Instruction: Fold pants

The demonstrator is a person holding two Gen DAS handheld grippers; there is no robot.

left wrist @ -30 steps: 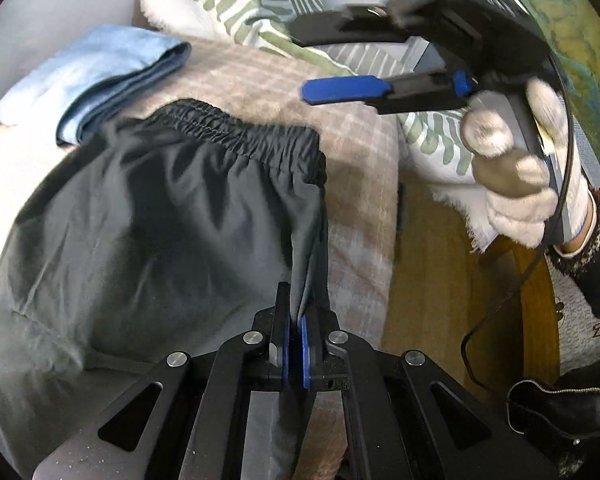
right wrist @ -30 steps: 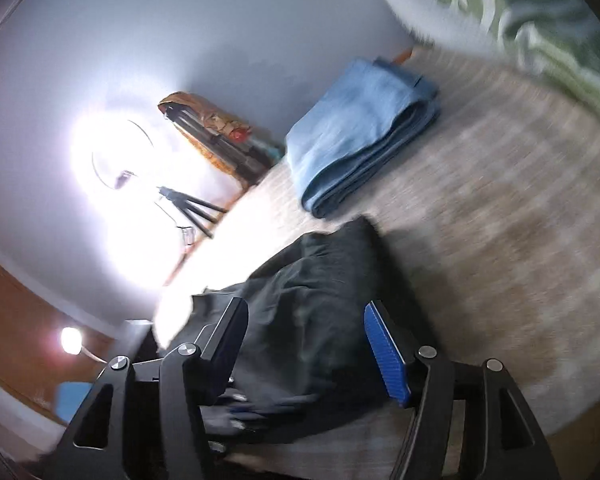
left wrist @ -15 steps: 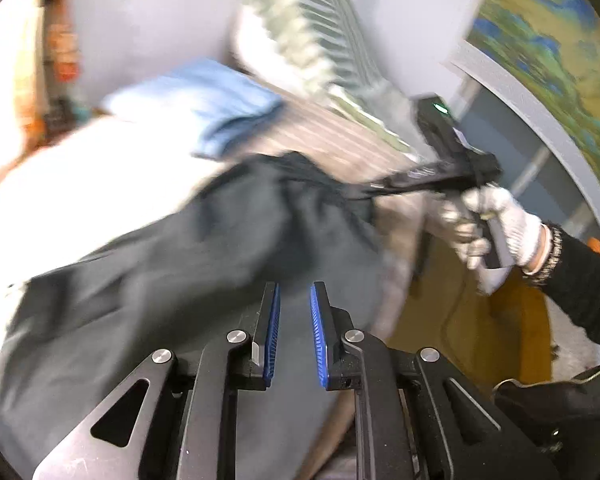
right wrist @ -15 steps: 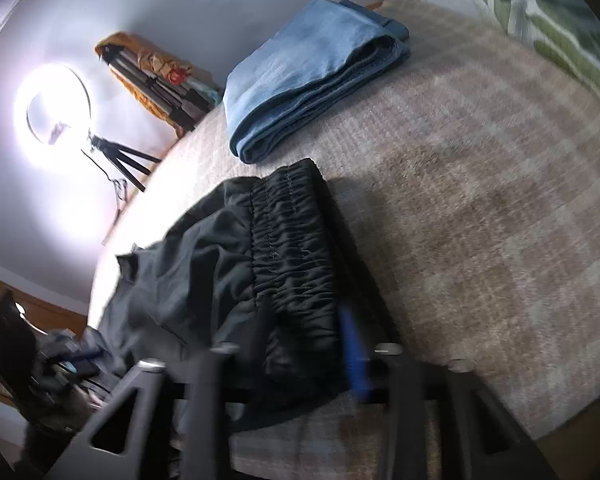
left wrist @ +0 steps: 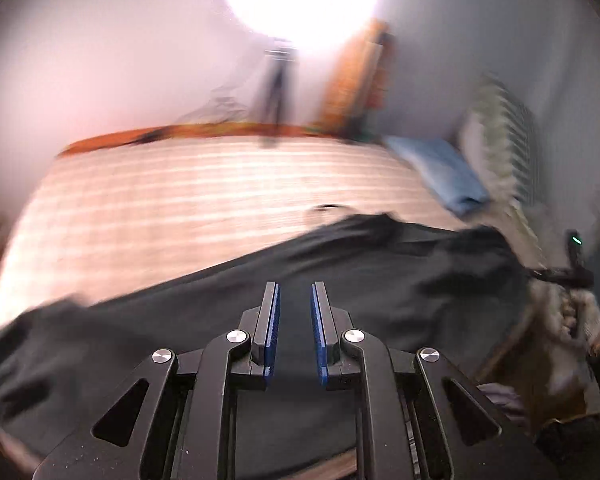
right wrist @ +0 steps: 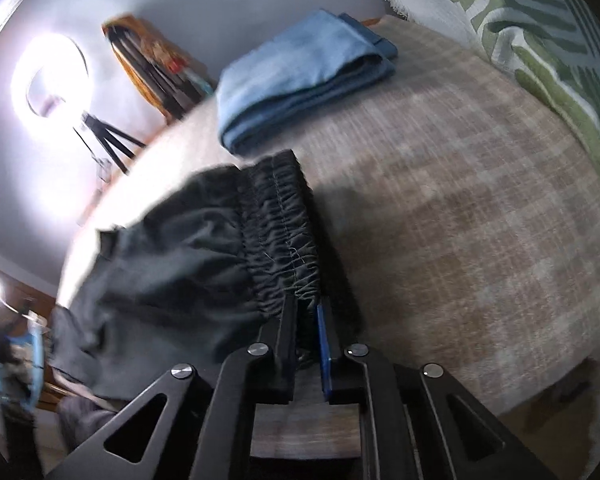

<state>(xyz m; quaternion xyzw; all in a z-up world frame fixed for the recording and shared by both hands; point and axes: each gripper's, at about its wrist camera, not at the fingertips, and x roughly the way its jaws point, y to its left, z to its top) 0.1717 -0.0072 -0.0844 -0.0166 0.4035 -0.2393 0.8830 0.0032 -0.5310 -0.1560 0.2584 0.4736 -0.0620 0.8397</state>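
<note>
Pants (right wrist: pixel 188 248), black, thin woven cloth with a gathered elastic waistband (right wrist: pixel 288 236), lie spread along the near edge of a beige checked bed cover (right wrist: pixel 480 208). In the left wrist view they run as a long dark band from 8 o'clock to 3 o'clock; the view is motion-blurred.

Handling, as a judgement: light, limp, likely a little slick; will sag and slide rather than hold a crease. The waistband is the thickest, firmest part and the surest place to take hold; for the far end, a hem or leg edge.

Right gripper (right wrist: pixel 306 320): jaws closing, with the near end of the waistband between the blue pads and the cloth bunching at them. Waistband runs from the pads toward 12 o'clock, the body of the pants trailing off to 9 o'clock.

Left gripper (left wrist: pixel 294 300): fingers a narrow gap apart, nothing between them. Black cloth lies under and beyond the tips, toward 12 o'clock; whether they touch it cannot be told.

Outward: folded blue denim garment (right wrist: pixel 300 76) at 12 o'clock of the waistband, apart from it. Green-and-white leaf-patterned pillow (right wrist: pixel 532 40) at 2 o'clock. Ring light on a tripod (right wrist: pixel 52 80) at 10 o'clock, beyond the bed.
</note>
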